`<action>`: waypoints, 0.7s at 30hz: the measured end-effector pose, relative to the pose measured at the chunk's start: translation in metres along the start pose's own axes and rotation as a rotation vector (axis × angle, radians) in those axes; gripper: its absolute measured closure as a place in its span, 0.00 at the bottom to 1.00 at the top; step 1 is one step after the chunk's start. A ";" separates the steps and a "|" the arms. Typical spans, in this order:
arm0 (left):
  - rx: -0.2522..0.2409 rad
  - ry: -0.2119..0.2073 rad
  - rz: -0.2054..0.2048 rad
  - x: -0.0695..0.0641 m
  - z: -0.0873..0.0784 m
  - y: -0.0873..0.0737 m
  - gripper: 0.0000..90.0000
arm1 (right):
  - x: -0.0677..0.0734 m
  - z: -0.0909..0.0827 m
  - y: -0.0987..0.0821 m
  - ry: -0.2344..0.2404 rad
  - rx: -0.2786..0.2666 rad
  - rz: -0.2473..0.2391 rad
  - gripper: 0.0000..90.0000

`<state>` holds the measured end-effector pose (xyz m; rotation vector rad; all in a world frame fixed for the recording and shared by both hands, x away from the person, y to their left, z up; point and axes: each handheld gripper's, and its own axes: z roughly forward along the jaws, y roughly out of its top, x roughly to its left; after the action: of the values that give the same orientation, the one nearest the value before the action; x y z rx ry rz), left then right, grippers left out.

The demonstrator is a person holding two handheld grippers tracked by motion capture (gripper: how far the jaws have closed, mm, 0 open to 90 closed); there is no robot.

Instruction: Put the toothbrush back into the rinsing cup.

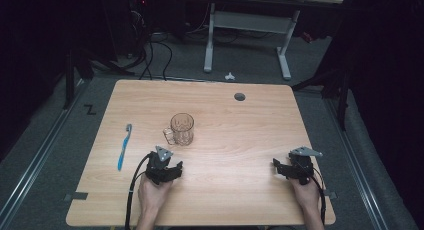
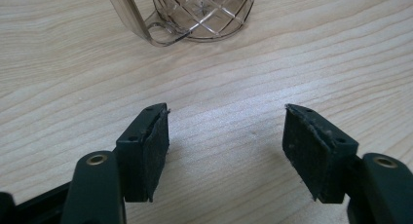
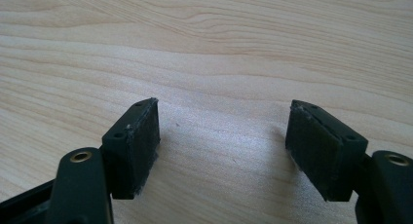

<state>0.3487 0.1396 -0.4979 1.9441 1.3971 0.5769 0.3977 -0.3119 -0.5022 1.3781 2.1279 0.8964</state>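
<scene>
- At the left of the high view I see the blue toothbrush [image 1: 124, 146] lying flat on the counter [image 1: 240, 140], its long axis running nearly up-down in the frame, head toward the top. It sits up and to the left of my left gripper [image 1: 172, 171], apart from it.
- Just right of the toothbrush stands the glass mug [image 1: 182, 128], upright near the middle of the frame, handle pointing lower left. It is directly above my left gripper in the high view, and near.
- In the left gripper view the mug [image 2: 195, 14] sits at the top centre, straight ahead of the jaws, handle loop to its left. My left gripper [image 2: 226, 131] is spread wide with nothing between the pads, bare wood below.
- I judge the left hand is the nearer one for either thing; a short push forward would reach the mug.
- At the lower right of the high view my right gripper [image 1: 277, 167] rests well apart from both things, close to the counter's right edge, with open wood between it and the mug.
- In the right gripper view my right gripper [image 3: 221, 136] is also wide and empty.
</scene>
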 end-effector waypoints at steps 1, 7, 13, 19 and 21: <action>0.002 0.001 -0.001 0.000 -0.001 0.000 0.39 | 0.000 0.000 0.000 0.000 0.000 0.000 0.32; 0.008 0.005 0.004 0.001 -0.004 -0.001 0.40 | 0.000 0.000 0.000 0.000 0.000 0.000 0.32; -0.019 0.008 -0.009 0.006 -0.010 0.000 0.40 | 0.000 0.000 0.000 0.000 0.000 0.000 0.32; -0.019 0.012 -0.019 0.012 -0.017 0.001 0.41 | 0.000 0.000 0.000 0.000 0.000 0.000 0.32; -0.025 0.016 -0.014 0.015 -0.021 0.002 0.42 | 0.000 0.000 0.000 0.000 0.000 0.000 0.32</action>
<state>0.3402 0.1587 -0.4827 1.9122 1.4056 0.6020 0.3978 -0.3119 -0.5023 1.3779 2.1277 0.8960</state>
